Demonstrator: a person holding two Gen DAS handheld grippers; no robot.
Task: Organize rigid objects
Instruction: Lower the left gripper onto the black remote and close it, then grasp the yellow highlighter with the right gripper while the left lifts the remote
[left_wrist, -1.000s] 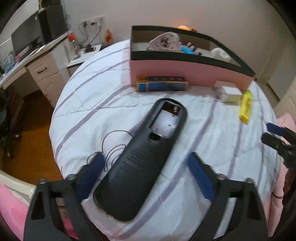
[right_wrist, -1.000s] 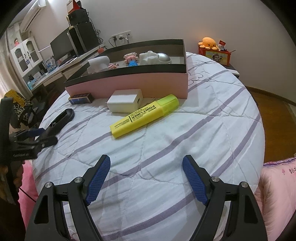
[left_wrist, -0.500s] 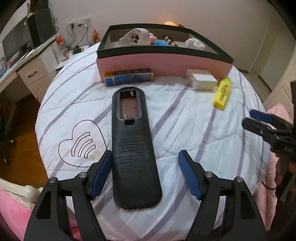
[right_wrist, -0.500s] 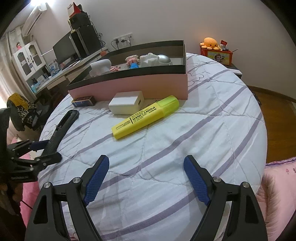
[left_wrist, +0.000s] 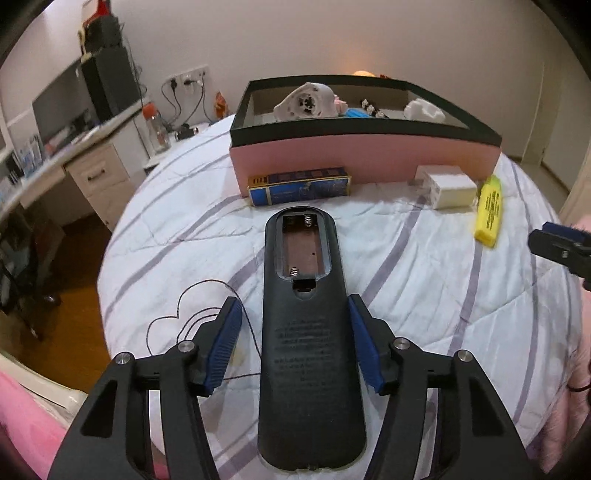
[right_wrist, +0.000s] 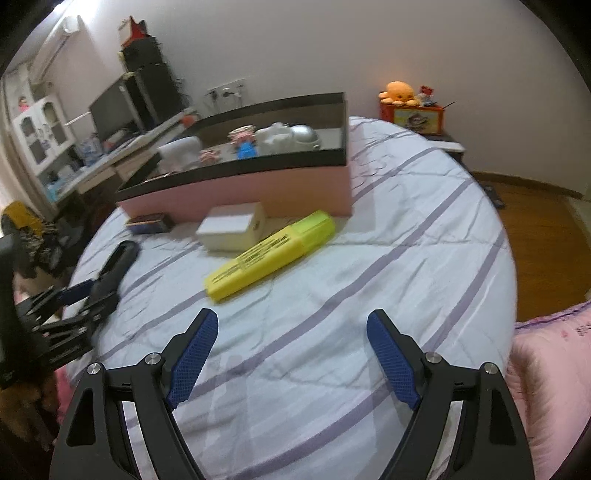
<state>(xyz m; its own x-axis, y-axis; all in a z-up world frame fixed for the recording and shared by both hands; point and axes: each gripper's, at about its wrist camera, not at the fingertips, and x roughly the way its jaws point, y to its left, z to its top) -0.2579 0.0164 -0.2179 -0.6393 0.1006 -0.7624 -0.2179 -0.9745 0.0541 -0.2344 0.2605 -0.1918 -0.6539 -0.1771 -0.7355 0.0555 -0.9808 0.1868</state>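
A black remote lies back up on the striped white bedspread, its battery bay open and empty. My left gripper straddles it with jaws closing. The right pad touches the remote's edge, while the left pad stands a small gap off. From the right wrist view the left gripper and the remote sit at the far left. My right gripper hovers open over bare bedspread, short of the yellow highlighter. The pink box with a black rim holds several small objects.
A blue carton, a white charger block and the highlighter lie along the pink box's front. A desk with a monitor stands to the left. A nightstand with an orange plush is beyond the bed. Pink bedding lies at the right.
My left gripper's jaws have narrowed around the remote and slid further along it; the remote now lies straight between the fingers. The right gripper has stayed put and open.
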